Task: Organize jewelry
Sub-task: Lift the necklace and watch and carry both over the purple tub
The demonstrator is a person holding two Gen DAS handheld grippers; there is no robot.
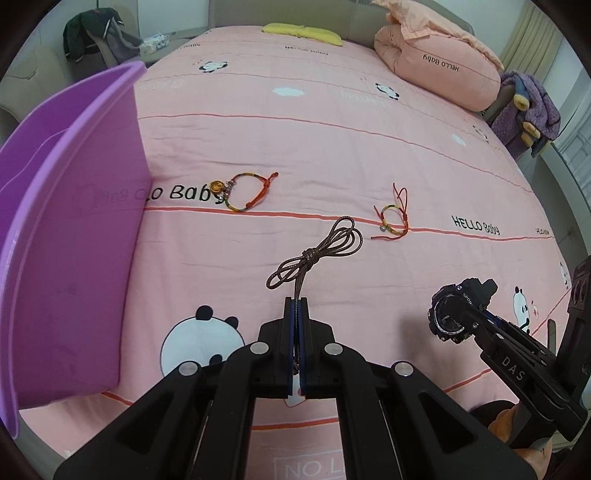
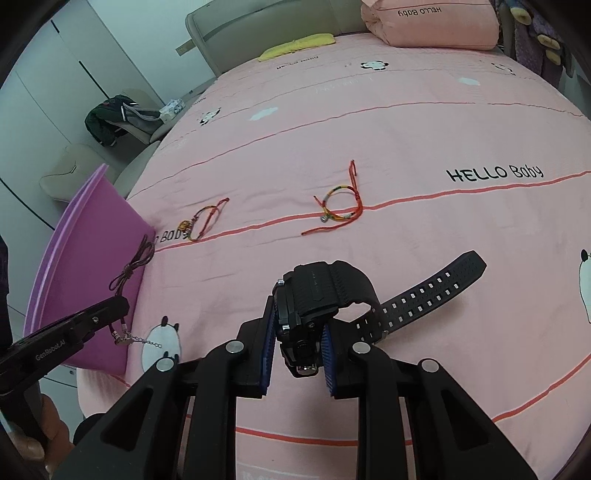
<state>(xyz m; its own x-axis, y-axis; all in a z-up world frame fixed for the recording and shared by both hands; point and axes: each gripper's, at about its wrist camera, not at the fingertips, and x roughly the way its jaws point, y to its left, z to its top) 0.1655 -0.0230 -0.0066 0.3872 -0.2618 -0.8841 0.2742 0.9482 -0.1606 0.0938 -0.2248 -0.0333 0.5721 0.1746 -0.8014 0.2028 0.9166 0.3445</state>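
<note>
My left gripper (image 1: pixel 297 306) is shut on a brown cord necklace (image 1: pixel 314 254), held above the pink bed; it also shows in the right wrist view (image 2: pixel 133 269) with its clasp chain hanging. My right gripper (image 2: pixel 299 328) is shut on a black sports watch (image 2: pixel 317 295), its strap (image 2: pixel 432 291) trailing right; the watch shows in the left wrist view (image 1: pixel 448 314). A purple basin (image 1: pixel 70 240) stands at the left. A woven bracelet with a gold charm (image 1: pixel 243 192) and a smaller red-cord bracelet (image 1: pixel 393 218) lie on the bedsheet.
A folded pink quilt (image 1: pixel 436 62) and a yellow cloth (image 1: pixel 303 31) lie at the far end of the bed. A purple knitted item (image 1: pixel 528 107) hangs at the right. A chair with dark clothes (image 1: pixel 96 33) stands beyond the basin.
</note>
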